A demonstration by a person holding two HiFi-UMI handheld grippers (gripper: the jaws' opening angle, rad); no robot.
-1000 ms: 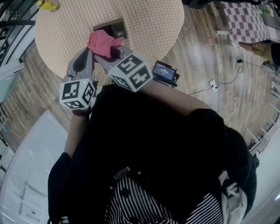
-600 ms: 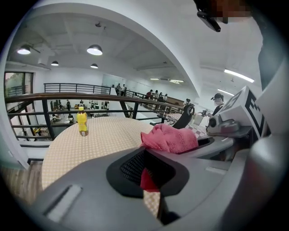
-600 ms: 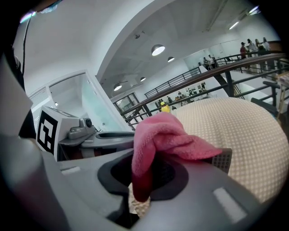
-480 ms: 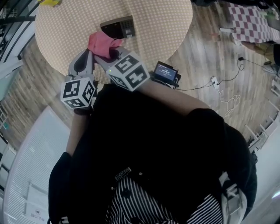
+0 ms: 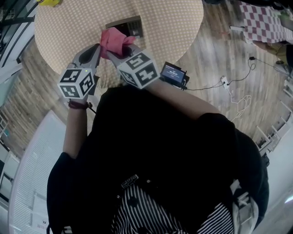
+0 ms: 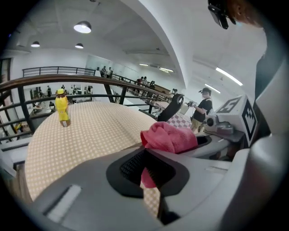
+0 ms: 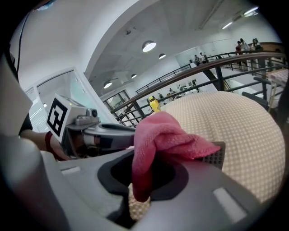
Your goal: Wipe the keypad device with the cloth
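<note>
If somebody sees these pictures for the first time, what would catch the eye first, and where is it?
The pink cloth stands out most: bunched over the near side of the round dotted table, pinched in the right gripper, with a strip of it between the fingers of the left gripper too. Just beyond it lies the dark keypad device, and a yellow bottle stands at the table's far edge.

Cloth (image 5: pixel 114 39): pink.
Table (image 5: pixel 169 23): beige with fine pale dots.
Keypad device (image 5: pixel 132 25): black.
Left gripper (image 5: pixel 98 47): grey, black-and-white square markers.
Right gripper (image 5: pixel 120 49): grey, black-and-white square markers.
Bottle (image 5: pixel 48 2), upper left: yellow.
Floor (image 5: pixel 215 55): brown wood grain.
</note>
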